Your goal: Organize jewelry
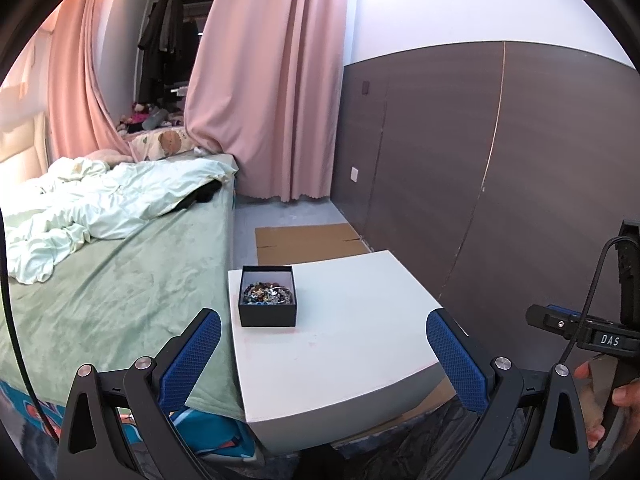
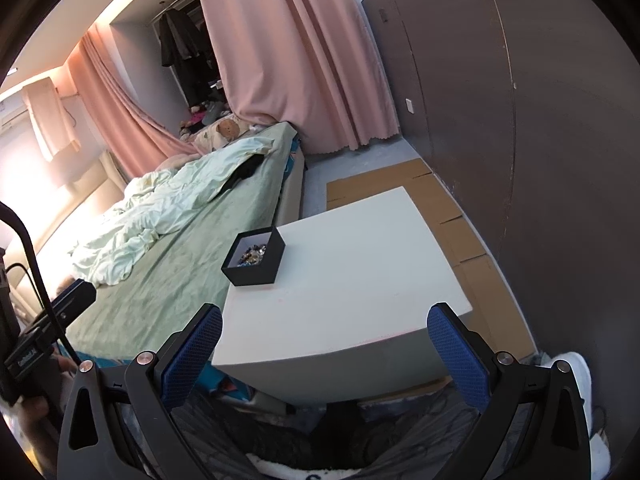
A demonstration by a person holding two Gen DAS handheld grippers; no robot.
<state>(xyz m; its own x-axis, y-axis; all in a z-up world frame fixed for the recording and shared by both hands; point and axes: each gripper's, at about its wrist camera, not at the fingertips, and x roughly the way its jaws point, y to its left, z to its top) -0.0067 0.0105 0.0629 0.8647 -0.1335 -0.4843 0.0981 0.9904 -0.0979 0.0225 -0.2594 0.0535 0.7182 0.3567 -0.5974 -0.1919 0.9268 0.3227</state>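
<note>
A small black box (image 1: 268,297) filled with mixed beads and jewelry (image 1: 267,293) sits on the far left corner of a white table (image 1: 344,328), close to the table's edge by the bed (image 1: 120,280). The left gripper (image 1: 324,354) and right gripper (image 2: 325,354) both hover short of the table's near edge, jaws spread wide and empty, well apart from the box.

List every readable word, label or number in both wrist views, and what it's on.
"DAS": white letters on the black body of the right hand-held gripper, seen at the right edge of the left wrist view.

White print on the black body of the left hand-held gripper, seen at the left edge of the right wrist view: too blurred and tilted to read.

Black jewelry box, white table, wall panels: no text visible.
</note>
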